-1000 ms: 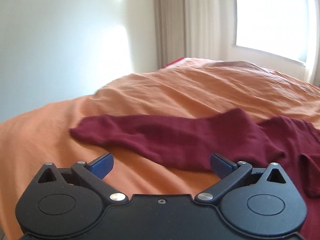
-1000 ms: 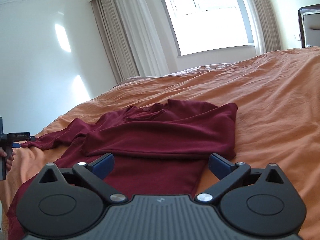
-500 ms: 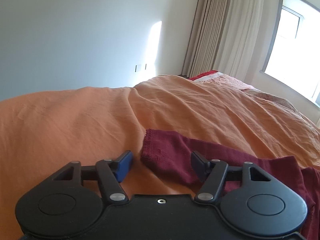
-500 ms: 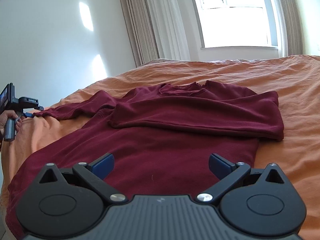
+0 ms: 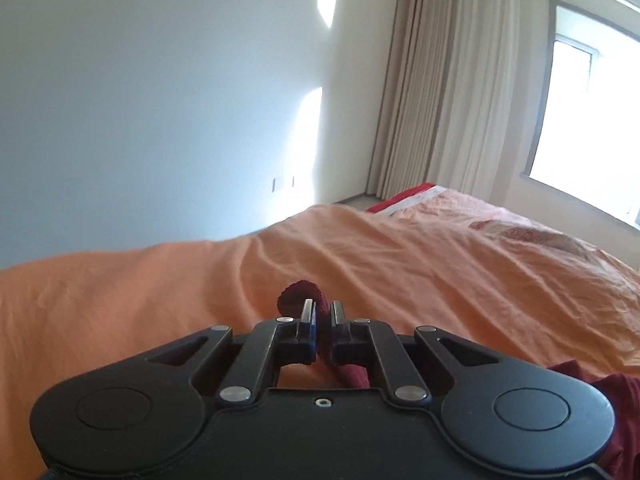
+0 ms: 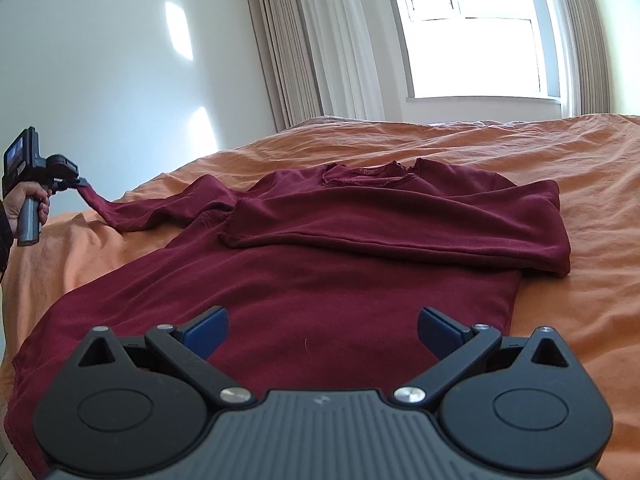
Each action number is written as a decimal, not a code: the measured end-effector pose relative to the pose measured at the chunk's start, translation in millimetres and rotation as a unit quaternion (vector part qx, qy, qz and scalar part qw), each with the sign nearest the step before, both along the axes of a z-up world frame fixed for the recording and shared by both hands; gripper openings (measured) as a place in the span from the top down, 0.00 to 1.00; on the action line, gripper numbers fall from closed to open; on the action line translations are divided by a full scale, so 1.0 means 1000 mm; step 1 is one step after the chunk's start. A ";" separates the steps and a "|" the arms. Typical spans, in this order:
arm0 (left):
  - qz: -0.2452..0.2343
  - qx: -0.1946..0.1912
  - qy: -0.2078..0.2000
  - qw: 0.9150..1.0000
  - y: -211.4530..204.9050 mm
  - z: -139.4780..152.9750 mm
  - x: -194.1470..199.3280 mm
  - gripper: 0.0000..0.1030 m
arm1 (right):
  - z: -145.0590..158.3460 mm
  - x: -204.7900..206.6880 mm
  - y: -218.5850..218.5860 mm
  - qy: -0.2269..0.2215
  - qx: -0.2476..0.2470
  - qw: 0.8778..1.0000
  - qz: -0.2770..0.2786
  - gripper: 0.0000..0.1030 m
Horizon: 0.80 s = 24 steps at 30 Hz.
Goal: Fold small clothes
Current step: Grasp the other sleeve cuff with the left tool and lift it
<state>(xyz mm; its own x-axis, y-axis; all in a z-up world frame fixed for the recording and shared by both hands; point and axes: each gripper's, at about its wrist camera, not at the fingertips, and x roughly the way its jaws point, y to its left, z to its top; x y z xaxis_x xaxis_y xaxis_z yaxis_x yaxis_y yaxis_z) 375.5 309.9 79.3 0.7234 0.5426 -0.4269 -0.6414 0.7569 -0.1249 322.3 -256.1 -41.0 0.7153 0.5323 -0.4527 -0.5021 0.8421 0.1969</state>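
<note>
On the orange bedspread (image 5: 440, 280), seen from the left wrist, the left gripper (image 5: 321, 312) has its jaws pressed together on the cuff of a dark red sleeve (image 5: 300, 294). The jaws have just been closing, and the cloth is pinched between them: the cuff curls up above the fingertips, and more of the sleeve hangs below the fingers. Past the bedspread stand a pale wall, long beige curtains (image 5: 452, 92) and a bright window (image 5: 592, 120). A bit of the red garment shows at the lower right edge, lying on the bedspread.

From the right wrist, the dark red sweater (image 6: 320, 280) lies flat on the bedspread (image 6: 580, 208), neckline toward the window (image 6: 472, 32). One sleeve (image 6: 400, 220) is folded across the chest; the other stretches to the left of the sweater's body, where its cuff is lifted off the bedspread in the left gripper (image 6: 82, 181), which a hand (image 6: 24, 204) holds by its handle. The right gripper (image 6: 322, 328) hovers over the sweater's lower part with its blue-padded jaws spread wide, nothing between them; whether the pads touch the cloth cannot be told.
</note>
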 end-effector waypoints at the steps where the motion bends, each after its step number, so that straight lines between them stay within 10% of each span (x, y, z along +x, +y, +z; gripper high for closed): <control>1: -0.010 0.010 -0.010 1.000 -0.009 0.009 0.003 0.94 | 0.000 0.000 -0.001 0.000 0.002 1.000 0.001 0.00; 7: -0.107 0.049 -0.063 0.991 -0.085 0.068 0.028 0.94 | 0.001 -0.003 -0.009 -0.008 0.025 1.000 -0.005 0.00; 14: -0.251 0.093 -0.107 0.958 -0.206 0.109 0.052 0.94 | 0.004 -0.011 -0.032 -0.013 0.050 0.998 -0.020 0.00; 24: -0.417 0.115 -0.046 0.901 -0.365 0.050 0.100 0.94 | 0.009 -0.027 -0.083 -0.014 0.057 0.996 -0.068 0.00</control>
